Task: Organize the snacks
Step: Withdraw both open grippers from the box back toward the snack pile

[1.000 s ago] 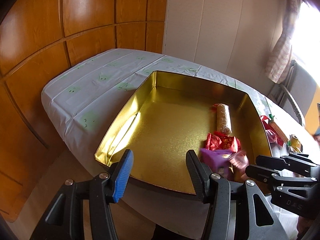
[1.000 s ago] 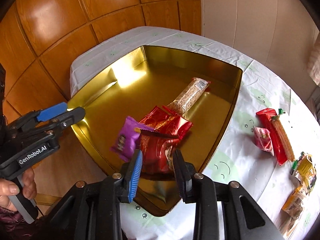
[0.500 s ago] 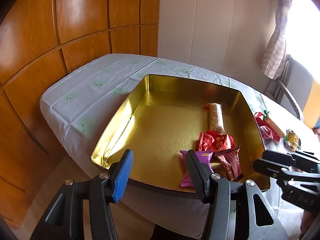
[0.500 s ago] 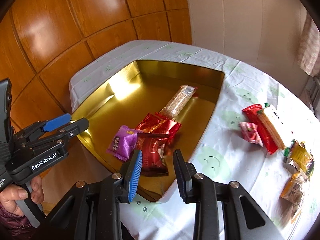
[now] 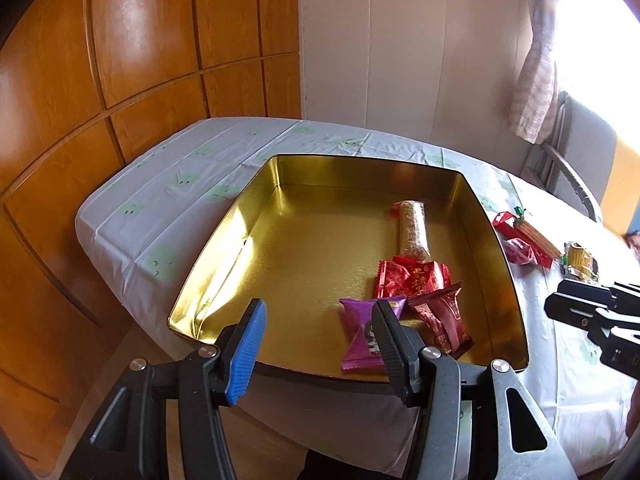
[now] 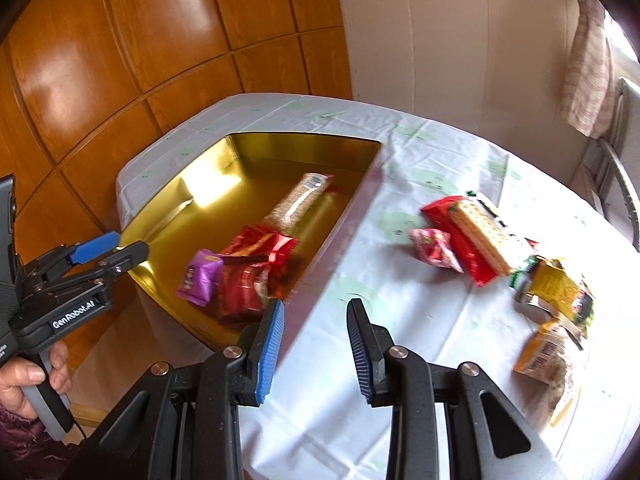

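The right gripper (image 6: 314, 344), which a second ago was closed down over the dark red packet (image 6: 242, 292) at the near end of the gold tin (image 6: 168, 236), has let it drop and swung off to the right; its jaws now stand spread and empty above the white tablecloth (image 6: 400, 380), just outside the tin's edge. So one more snack is filed, and from the way the tool points I'd guess the loose pile on the cloth is next.

The left gripper (image 5: 320, 344) hangs at the tin's near rim with its jaws wide apart, holding nothing; the person's hand (image 6: 28, 376) grips its handle low on the left, much as before.

Inside the tin, nearest first: the purple packet (image 5: 362, 334) beside the dark red one, then a brighter red packet (image 5: 412, 278) touching both, then the long sesame bar (image 5: 412, 232) lying lengthways toward the far wall.

Still out on the cloth, beyond the right gripper: a small pink packet (image 6: 436, 248), a red wrapper (image 6: 472, 264) with a cracker pack (image 6: 480, 232) lying across it, and further right some yellow and orange packets (image 6: 556, 292), partly blurred
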The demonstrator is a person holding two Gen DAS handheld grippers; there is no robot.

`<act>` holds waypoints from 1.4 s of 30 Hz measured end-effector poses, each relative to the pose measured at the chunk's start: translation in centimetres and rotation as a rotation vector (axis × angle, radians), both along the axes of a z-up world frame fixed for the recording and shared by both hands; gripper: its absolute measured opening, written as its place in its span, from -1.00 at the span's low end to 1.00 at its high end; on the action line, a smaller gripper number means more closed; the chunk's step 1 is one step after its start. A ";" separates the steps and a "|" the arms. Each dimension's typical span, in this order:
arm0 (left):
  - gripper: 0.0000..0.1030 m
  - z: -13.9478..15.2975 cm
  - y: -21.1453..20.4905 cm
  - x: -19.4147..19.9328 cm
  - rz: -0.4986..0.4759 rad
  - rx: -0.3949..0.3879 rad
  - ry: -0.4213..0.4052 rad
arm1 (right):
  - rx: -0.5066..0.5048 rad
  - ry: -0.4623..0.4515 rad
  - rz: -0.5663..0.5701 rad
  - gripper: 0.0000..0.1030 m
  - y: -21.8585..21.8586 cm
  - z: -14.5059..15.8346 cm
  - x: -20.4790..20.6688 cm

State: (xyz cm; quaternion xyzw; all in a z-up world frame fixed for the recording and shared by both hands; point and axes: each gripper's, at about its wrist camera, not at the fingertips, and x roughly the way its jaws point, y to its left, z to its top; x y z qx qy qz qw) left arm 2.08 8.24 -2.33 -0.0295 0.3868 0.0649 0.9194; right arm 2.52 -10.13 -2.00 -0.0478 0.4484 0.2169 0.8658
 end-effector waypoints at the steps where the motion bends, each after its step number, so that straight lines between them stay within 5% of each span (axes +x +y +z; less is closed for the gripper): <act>1: 0.08 0.0 -0.2 0.0 -0.004 0.003 0.001 | -0.005 -0.001 -0.008 -0.36 -0.4 0.0 0.0; 32: 0.08 1.2 -8.4 1.3 -0.226 0.108 0.002 | -0.166 -0.017 -0.332 -0.35 -19.3 0.6 1.6; 42: 0.08 1.2 -10.9 1.6 -0.290 0.136 0.013 | -0.059 0.048 -0.492 -0.35 -24.9 -0.8 2.1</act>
